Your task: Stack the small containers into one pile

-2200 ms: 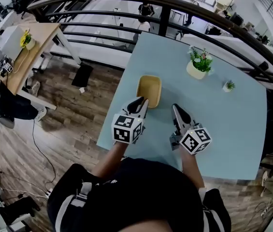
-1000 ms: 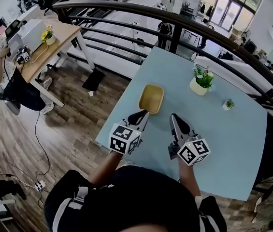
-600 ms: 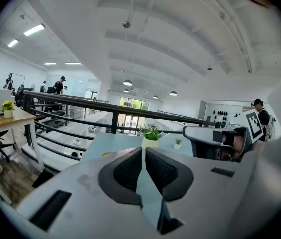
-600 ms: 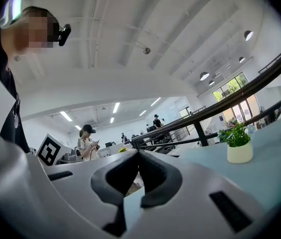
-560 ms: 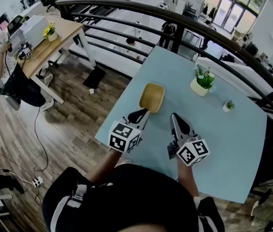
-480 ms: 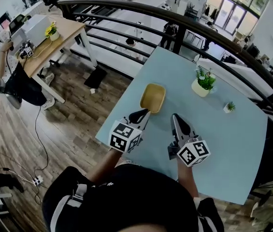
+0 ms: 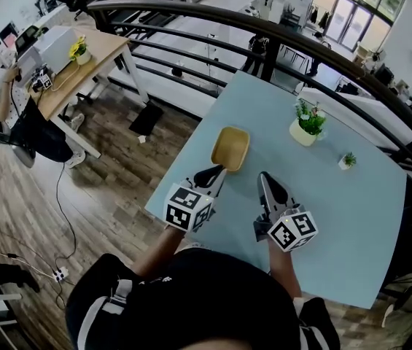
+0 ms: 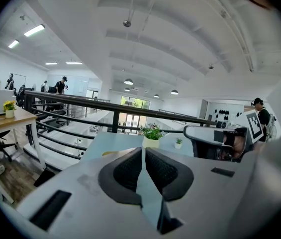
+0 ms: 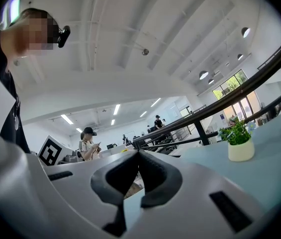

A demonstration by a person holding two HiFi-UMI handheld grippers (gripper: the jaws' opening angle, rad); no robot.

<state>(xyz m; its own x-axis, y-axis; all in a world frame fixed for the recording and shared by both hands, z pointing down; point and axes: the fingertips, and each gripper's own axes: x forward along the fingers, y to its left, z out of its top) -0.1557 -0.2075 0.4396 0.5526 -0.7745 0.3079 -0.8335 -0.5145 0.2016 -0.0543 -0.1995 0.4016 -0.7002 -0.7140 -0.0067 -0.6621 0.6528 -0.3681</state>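
A yellow oblong container (image 7: 230, 149) sits on the light blue table (image 7: 337, 210) near its left edge; whether it is one piece or several nested I cannot tell. My left gripper (image 7: 216, 172) rests just in front of the container's near end, shut with nothing between its jaws. In the left gripper view the left gripper (image 8: 143, 149) has its pads pressed together, and a sliver of the container (image 8: 106, 153) shows beyond them. My right gripper (image 7: 264, 175) lies on the table to the right of the container, apart from it. Its pads meet at the tip in the right gripper view (image 9: 138, 154), holding nothing.
A potted plant in a white pot (image 7: 304, 122) and a tiny plant (image 7: 348, 159) stand at the table's far side. A dark railing (image 7: 264, 31) runs behind the table. The table's left edge (image 7: 180, 159) drops to a wooden floor.
Both grippers have kept still beside the container. Only the head view has shifted slightly.
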